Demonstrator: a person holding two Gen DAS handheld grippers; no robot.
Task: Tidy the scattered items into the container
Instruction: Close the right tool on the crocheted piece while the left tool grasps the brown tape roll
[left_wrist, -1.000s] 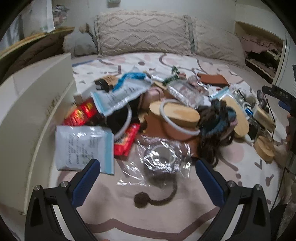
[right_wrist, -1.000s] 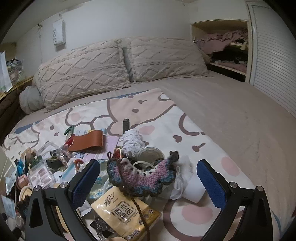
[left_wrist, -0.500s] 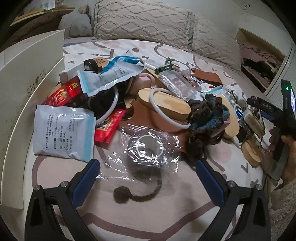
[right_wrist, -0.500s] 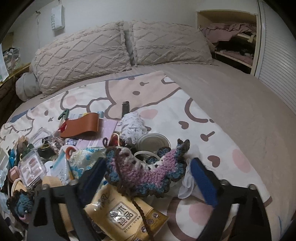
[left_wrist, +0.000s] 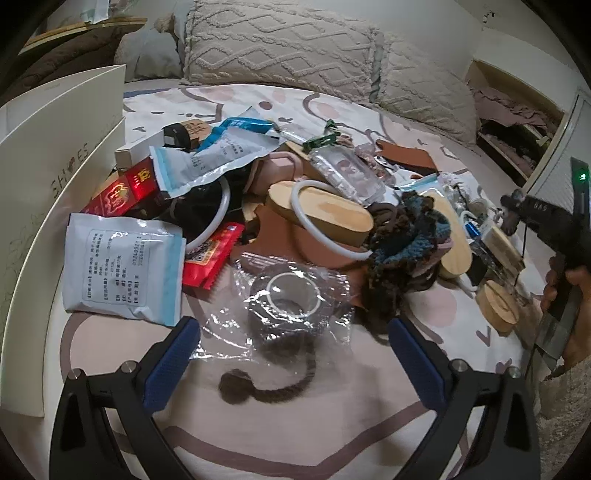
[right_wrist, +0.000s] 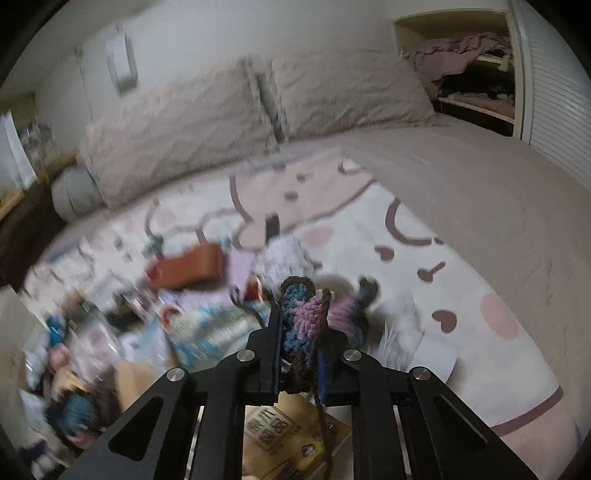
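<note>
My right gripper (right_wrist: 300, 332) has just clamped shut on the crocheted piece (right_wrist: 301, 323), pinched between both pads at the near edge of the clutter on the bed. My left gripper (left_wrist: 293, 345) hangs spread and empty over a bagged tape roll (left_wrist: 291, 295). This is the pick-up step; next I judge it calls for lifting the crochet clear, brown cord trailing, and carrying it to the white shoebox (left_wrist: 48, 155).

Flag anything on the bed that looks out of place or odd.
Nearly everything is out of place: packets, wooden pieces and a white ring lie heaped on the blanket, none visibly in the white shoe box. Right gripper pinches a crocheted piece.
</note>
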